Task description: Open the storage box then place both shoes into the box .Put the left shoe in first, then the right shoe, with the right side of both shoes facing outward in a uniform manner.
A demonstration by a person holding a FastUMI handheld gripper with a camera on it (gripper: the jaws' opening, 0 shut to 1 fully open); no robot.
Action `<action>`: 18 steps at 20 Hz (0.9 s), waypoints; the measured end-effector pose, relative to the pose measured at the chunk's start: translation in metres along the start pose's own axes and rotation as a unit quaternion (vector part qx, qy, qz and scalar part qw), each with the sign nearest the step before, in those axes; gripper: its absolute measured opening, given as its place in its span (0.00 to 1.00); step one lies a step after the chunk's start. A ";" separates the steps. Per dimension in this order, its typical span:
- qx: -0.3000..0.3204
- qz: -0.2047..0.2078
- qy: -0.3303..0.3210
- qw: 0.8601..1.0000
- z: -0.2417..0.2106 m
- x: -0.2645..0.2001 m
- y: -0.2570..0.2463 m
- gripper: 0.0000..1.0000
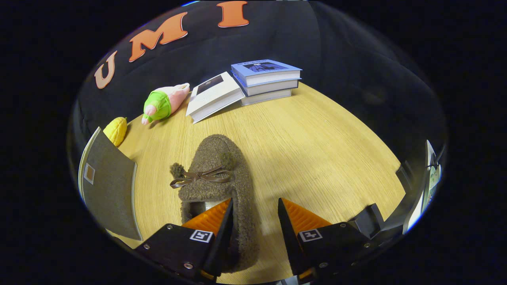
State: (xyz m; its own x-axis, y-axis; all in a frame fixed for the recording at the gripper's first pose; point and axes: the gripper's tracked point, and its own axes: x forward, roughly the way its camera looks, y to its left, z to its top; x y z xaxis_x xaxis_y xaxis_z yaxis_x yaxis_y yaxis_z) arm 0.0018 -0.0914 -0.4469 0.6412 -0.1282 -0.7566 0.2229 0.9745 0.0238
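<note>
One shoe at the claw.
Claw (254, 211) gapes; left finger inside the brown shoe (216, 174), its side wall between both fingers, ungripped.

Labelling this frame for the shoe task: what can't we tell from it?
- Brown shoe: the heel end sits behind the gripper fingers, which stand apart; whether they touch it is unclear.
- Grey box lid: cut off at the side, the box body hidden.
- Book covers: too small to read.

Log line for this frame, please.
gripper: open, straddling side wall of brown shoe | shoe: on table, not lifted | box flap: open beside shoe
</note>
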 end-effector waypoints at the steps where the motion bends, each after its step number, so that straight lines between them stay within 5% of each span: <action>1: -0.004 0.002 0.004 1.000 -0.001 0.001 0.001 0.60; 6: -0.005 0.024 0.029 0.999 -0.005 0.001 0.008 0.57; 9: 0.031 0.020 0.036 0.999 -0.003 0.004 0.012 0.13; 11: 0.038 0.005 0.034 0.999 -0.002 0.001 0.012 0.02; 18: 0.128 0.000 -0.026 0.991 0.035 -0.039 0.037 0.00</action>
State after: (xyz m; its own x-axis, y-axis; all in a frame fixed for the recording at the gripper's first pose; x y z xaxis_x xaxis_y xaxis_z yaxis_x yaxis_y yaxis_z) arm 0.0111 -0.0569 -0.3935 0.6768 -0.1433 -0.7221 0.3974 0.8968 0.1944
